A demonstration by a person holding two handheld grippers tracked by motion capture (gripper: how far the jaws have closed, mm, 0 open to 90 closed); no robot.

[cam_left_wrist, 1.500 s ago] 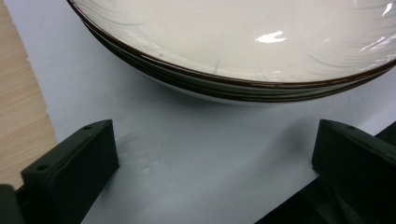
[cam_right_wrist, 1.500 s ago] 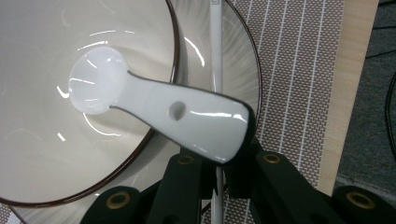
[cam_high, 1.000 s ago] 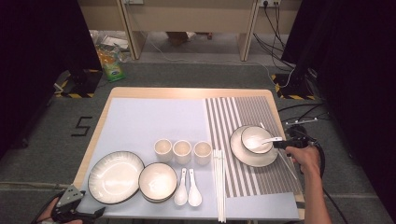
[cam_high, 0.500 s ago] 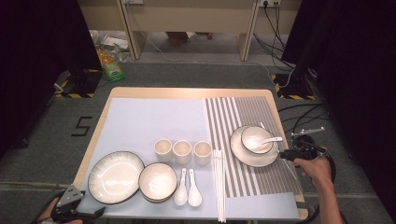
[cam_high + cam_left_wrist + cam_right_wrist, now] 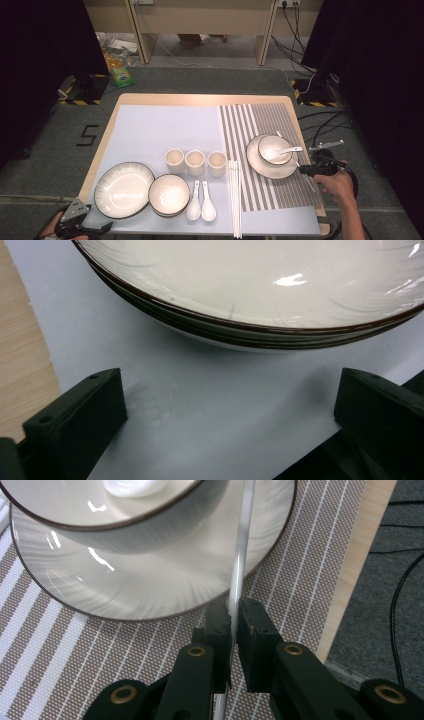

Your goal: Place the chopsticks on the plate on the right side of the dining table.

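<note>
My right gripper (image 5: 234, 615) is shut on a thin white chopstick (image 5: 242, 545); its jaws have just been closing on it. The chopstick runs up past the rim of a white plate (image 5: 165, 575) that carries a dark-rimmed bowl (image 5: 100, 510) with a white spoon (image 5: 135, 486) in it. From above, the right gripper (image 5: 305, 170) sits at the right rim of that plate (image 5: 272, 172), on the striped mat (image 5: 260, 120). My left gripper (image 5: 227, 405) is open on the blue mat, with a large white plate (image 5: 275, 280) just ahead of its jaws. In the high view the left gripper (image 5: 100, 229) is at the table's near left corner.
Three cups (image 5: 195, 162) stand in a row mid-table. A large plate (image 5: 124, 190), a bowl (image 5: 169, 194), two spoons (image 5: 201, 202) and white chopsticks (image 5: 236, 200) lie along the near side. The table's right edge (image 5: 360, 565) is close to the right gripper, with cables on the floor beyond.
The right gripper has drawn back from the spoon handle over the bowl to the plate's right rim and has shut on the chopstick. The left gripper has stayed put.
</note>
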